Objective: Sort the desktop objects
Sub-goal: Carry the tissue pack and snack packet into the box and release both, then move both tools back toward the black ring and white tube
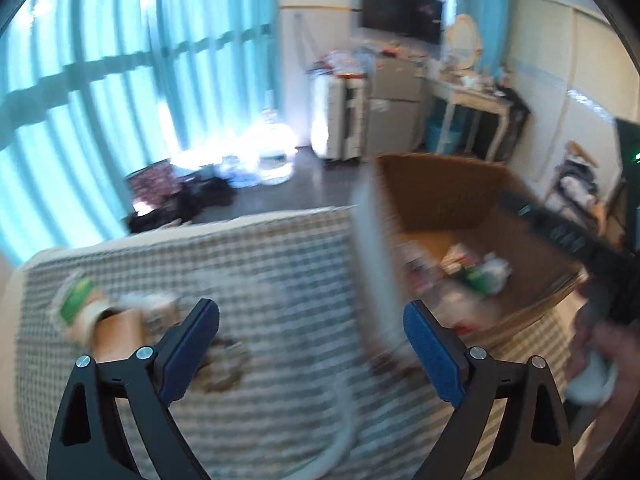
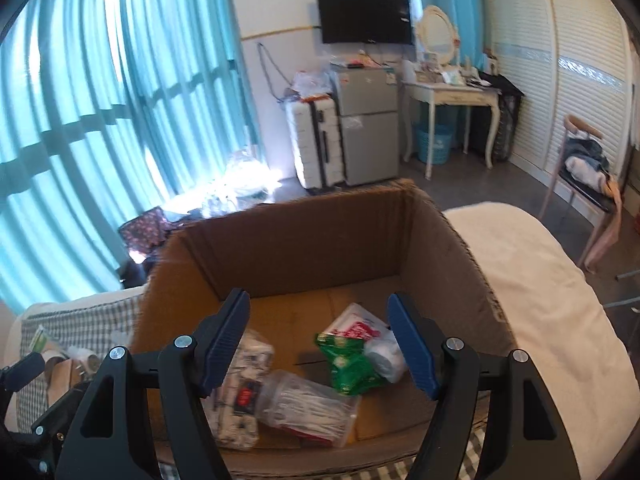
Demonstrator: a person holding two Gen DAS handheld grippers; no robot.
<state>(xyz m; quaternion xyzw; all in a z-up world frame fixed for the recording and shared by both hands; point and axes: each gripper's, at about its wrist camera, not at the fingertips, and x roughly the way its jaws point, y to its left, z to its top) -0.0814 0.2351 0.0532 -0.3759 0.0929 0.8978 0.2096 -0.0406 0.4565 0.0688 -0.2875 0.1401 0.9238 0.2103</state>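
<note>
Right gripper (image 2: pixel 318 336) over cardboard box (image 2: pixel 296 236), apparently empty.

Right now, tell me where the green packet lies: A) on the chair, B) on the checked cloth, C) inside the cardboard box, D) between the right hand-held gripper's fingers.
C: the green packet lies on the floor of the cardboard box, beside a clear tub.

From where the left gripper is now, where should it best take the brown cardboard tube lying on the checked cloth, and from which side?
Probably at mid-body. The cardboard tube lies on its side on the checked cloth, so I would come from above with the open left gripper, one finger on each long side. The picture is blurred, so its exact ends are unclear.
</note>
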